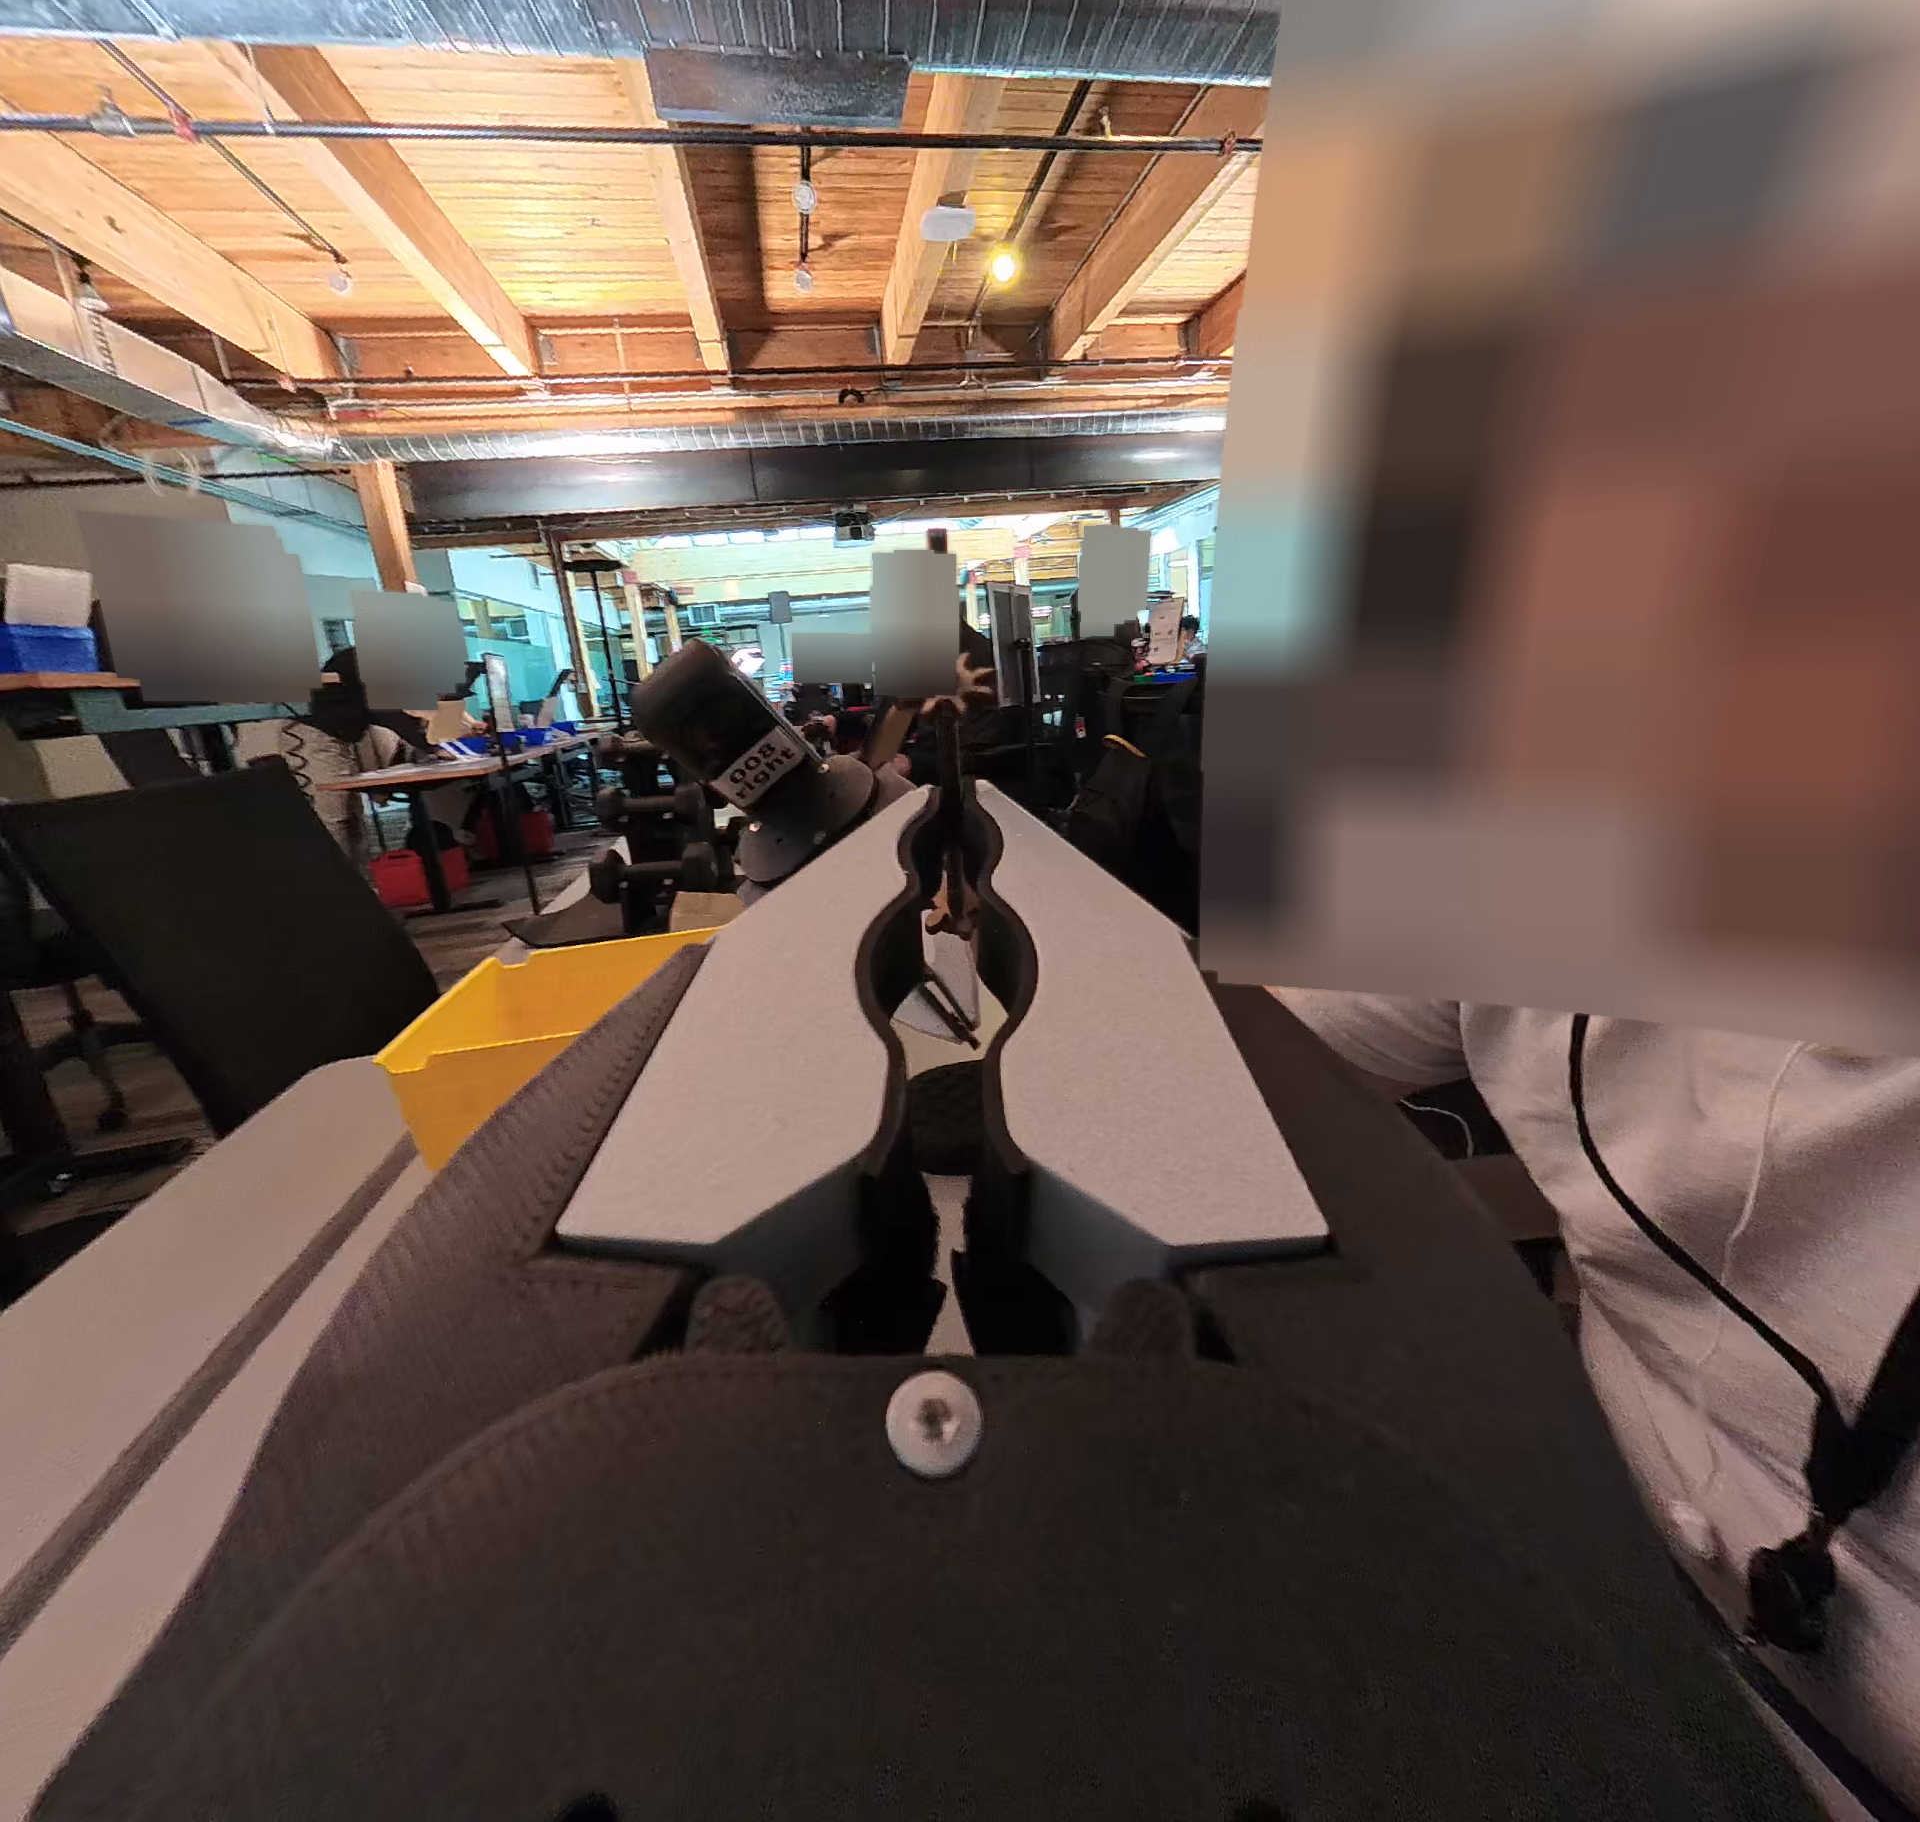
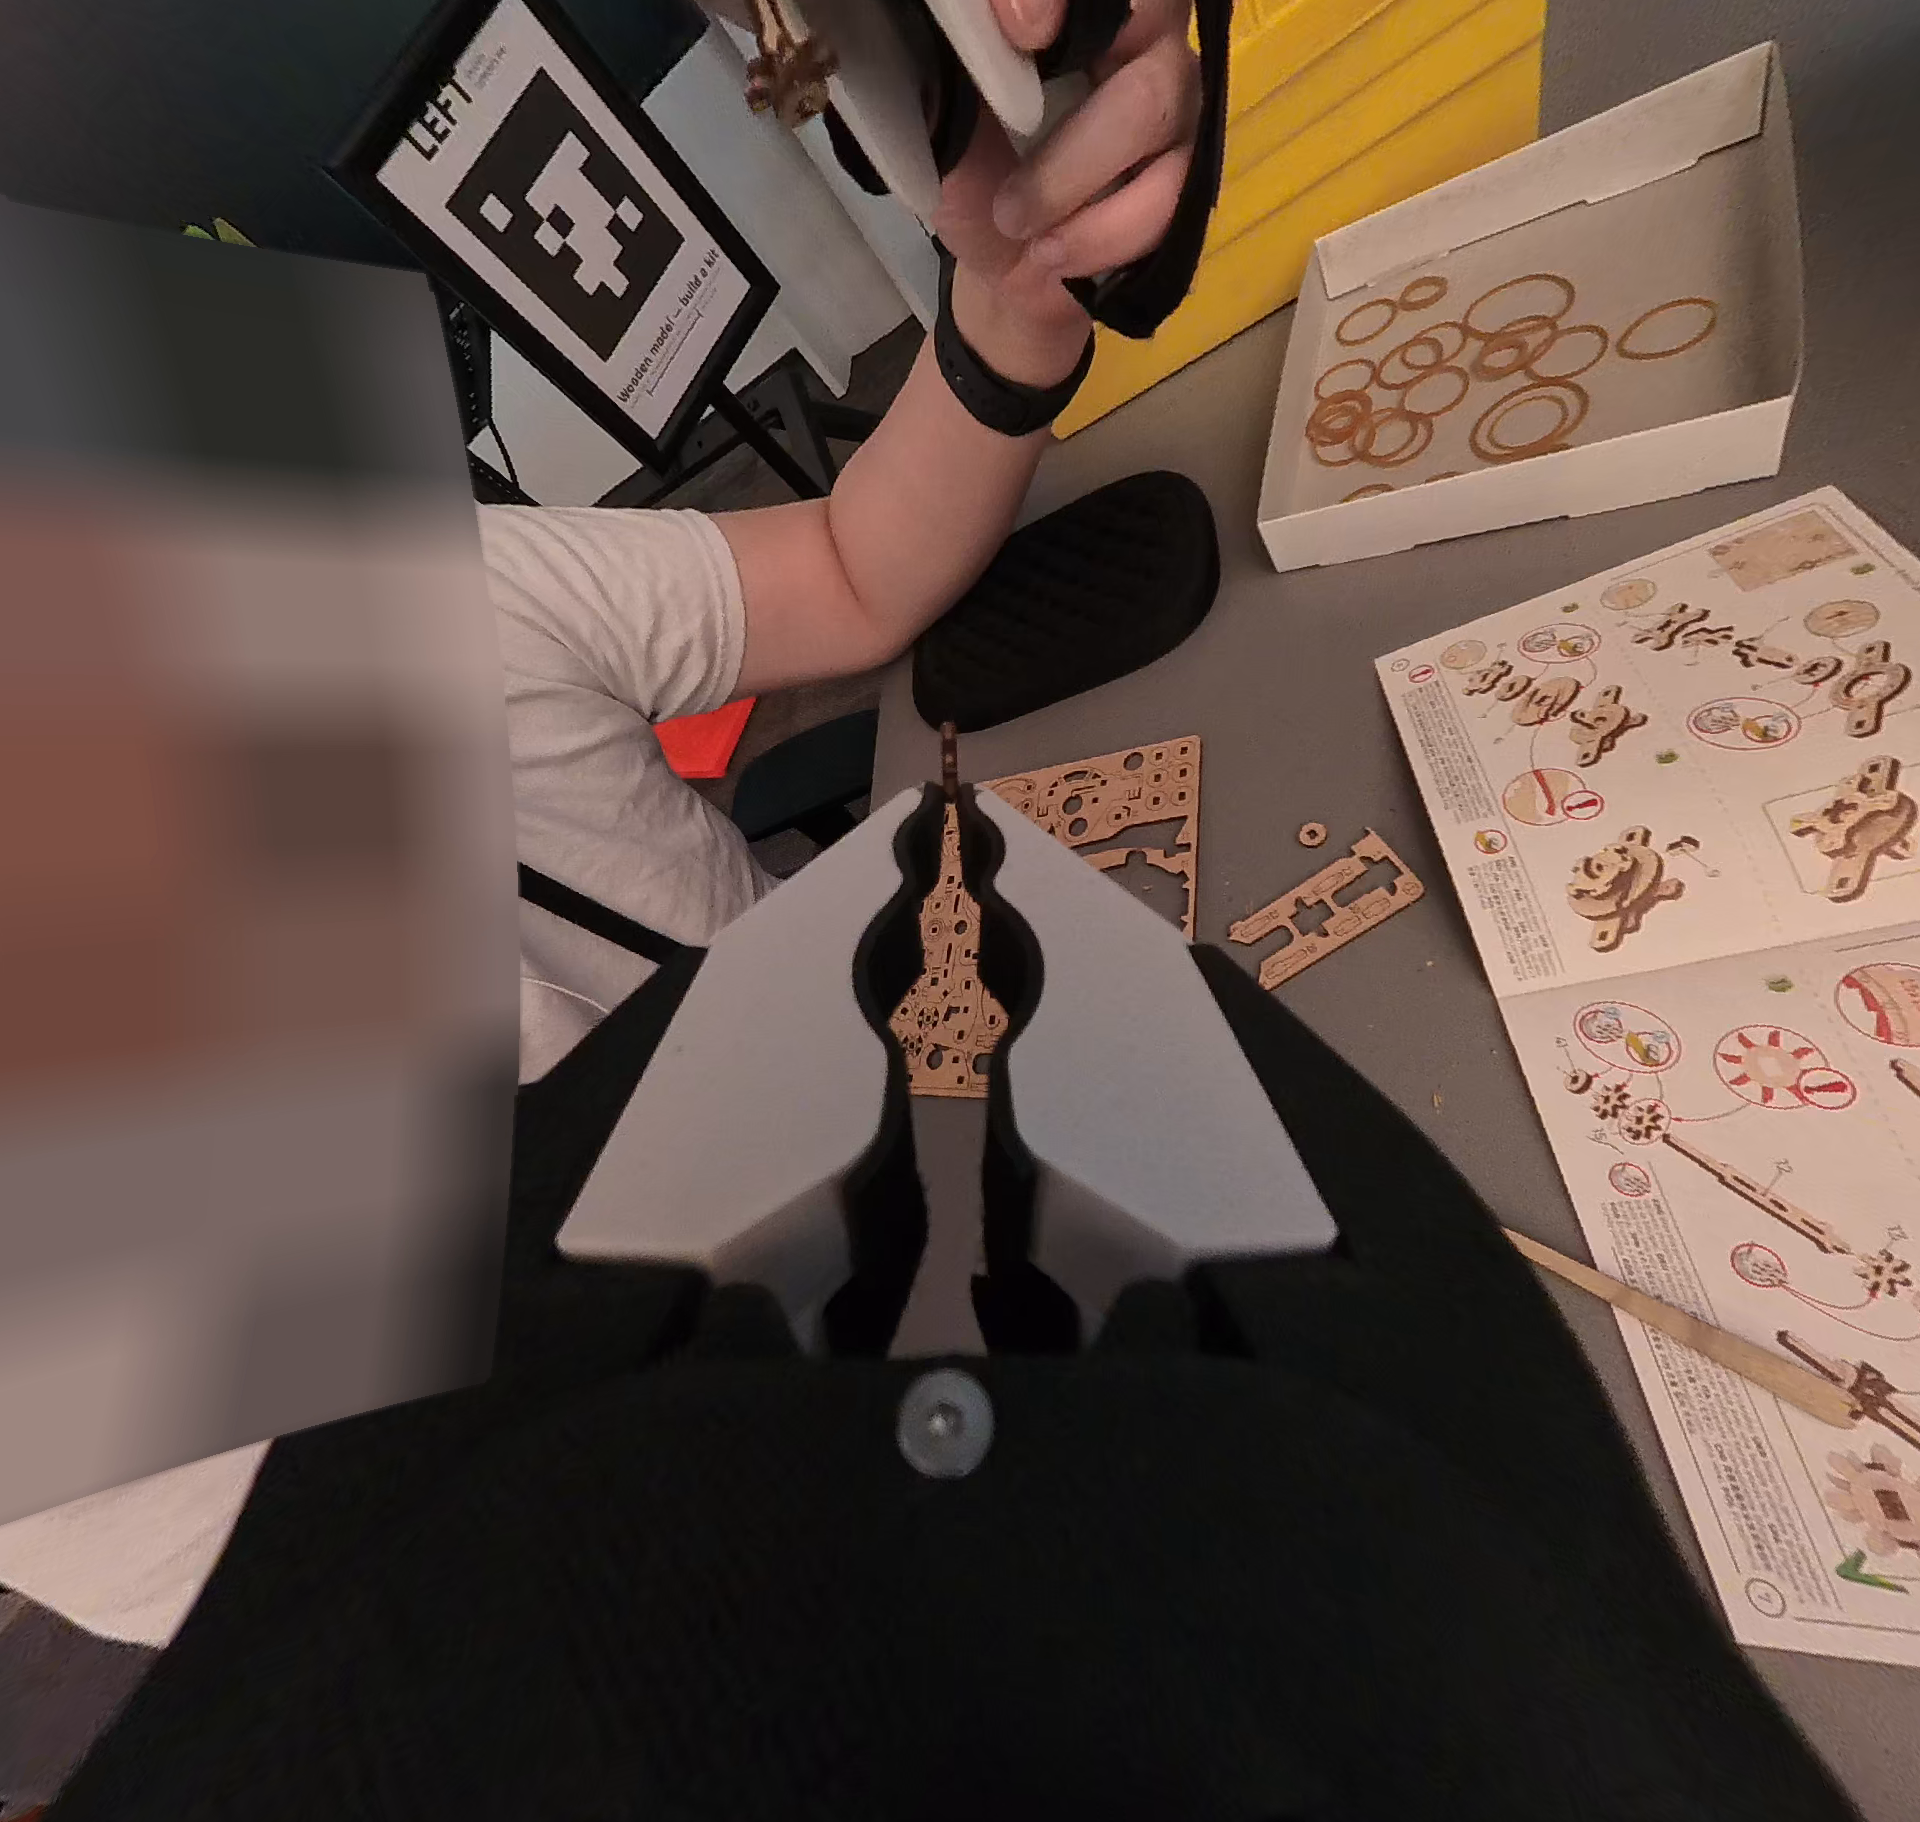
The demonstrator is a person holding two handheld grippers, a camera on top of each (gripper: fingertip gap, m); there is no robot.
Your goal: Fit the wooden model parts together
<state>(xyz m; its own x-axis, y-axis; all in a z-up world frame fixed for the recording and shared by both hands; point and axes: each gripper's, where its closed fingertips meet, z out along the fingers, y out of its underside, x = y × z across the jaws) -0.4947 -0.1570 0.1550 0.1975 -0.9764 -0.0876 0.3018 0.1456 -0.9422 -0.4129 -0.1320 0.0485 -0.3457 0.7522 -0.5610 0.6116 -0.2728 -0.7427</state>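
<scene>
Wooden piece (image 2: pixel 948 770) between right gripper (image 2: pixel 948 796) tips

The fingers (image 1: pixel 748 1024) of the left hand-held gripper (image 1: pixel 948 796) are finished in matt, finely grained light grey, on a ribbed black printed body fastened with a bright metal screw (image 1: pixel 933 1424). The right hand-held gripper (image 2: pixel 948 796) is finished alike. The wooden model part (image 1: pixel 951 827) is of thin, dark-edged cut plywood, as is the pale parts sheet (image 2: pixel 1122 816). The instruction sheet (image 2: pixel 1662 941) is of matt printed paper. The tray (image 2: pixel 1725 432) is of white card. The surface (image 2: pixel 1299 629) is smooth, matt grey. The bin (image 1: pixel 468 1055) is of glossy yellow plastic.
</scene>
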